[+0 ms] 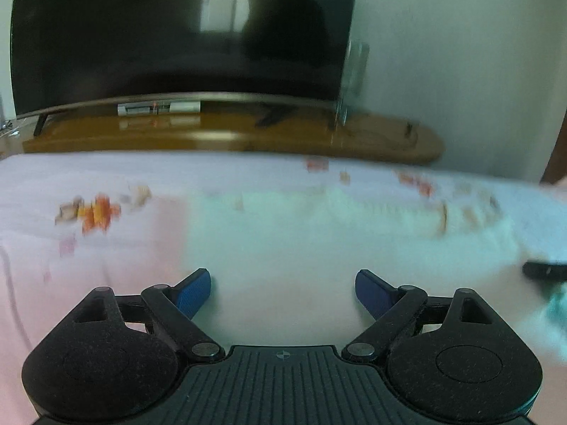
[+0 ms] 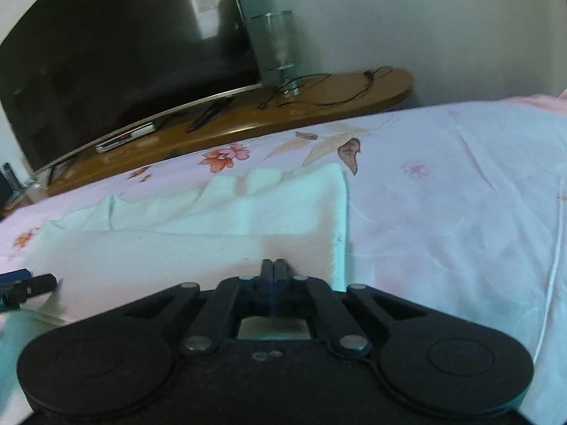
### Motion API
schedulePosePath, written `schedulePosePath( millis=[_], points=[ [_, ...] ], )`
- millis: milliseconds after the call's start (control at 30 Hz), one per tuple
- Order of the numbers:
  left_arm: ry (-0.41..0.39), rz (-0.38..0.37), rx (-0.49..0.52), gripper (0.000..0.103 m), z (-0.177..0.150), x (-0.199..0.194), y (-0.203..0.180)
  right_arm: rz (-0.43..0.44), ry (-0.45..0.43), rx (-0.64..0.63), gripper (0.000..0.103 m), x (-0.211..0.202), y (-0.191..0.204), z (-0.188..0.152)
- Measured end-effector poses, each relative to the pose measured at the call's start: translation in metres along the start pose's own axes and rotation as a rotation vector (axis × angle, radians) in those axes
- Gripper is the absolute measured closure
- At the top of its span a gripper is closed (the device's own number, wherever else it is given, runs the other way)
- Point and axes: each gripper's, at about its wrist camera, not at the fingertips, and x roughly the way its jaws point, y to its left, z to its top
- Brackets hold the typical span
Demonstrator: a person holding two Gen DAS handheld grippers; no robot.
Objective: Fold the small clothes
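A small pale mint-white garment (image 2: 212, 226) lies flat on the pink floral bedsheet (image 2: 443, 194), with a folded layer near me. It also shows blurred in the left wrist view (image 1: 301, 241). My left gripper (image 1: 283, 290) is open and empty, its blue pads (image 1: 195, 294) spread just above the garment's near left part. My right gripper (image 2: 273, 265) is shut, its tips at the near edge of the garment's right side; I cannot tell whether cloth is pinched. The left gripper's tip shows at the left edge of the right wrist view (image 2: 21, 287).
A wooden TV stand (image 2: 319, 106) runs beyond the bed's far edge, with a large dark television (image 2: 124, 53), a glass vase (image 2: 276, 42), cables and a remote on it. A white wall stands behind. The bedsheet stretches far to the right.
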Motion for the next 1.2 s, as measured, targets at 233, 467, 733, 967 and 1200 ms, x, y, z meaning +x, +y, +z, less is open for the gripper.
schedulePosePath(
  millis=[233,467,733,967,1200],
  points=[
    [0.01,0.011,0.028,0.014,0.027,0.051,0.006,0.091,-0.017,-0.023,0.085,0.027,0.057,0.011],
    [0.032,0.148,0.03,0.01,0.012,0.041,0.023,-0.082,-0.033,0.044,0.088,0.041,0.047,0.017],
    [0.039,0.074,0.152,0.01,-0.013,0.043,-0.037,0.034,-0.021,-0.193,0.082,0.045,0.106,0.001],
    [0.015,0.132,0.018,0.01,-0.017,0.014,-0.005,-0.236,-0.055,-0.104,0.083,0.019,0.054,0.0],
    [0.014,0.103,0.191,0.01,-0.034,0.007,-0.052,-0.05,-0.065,-0.203,0.08,0.006,0.092,-0.029]
  ],
)
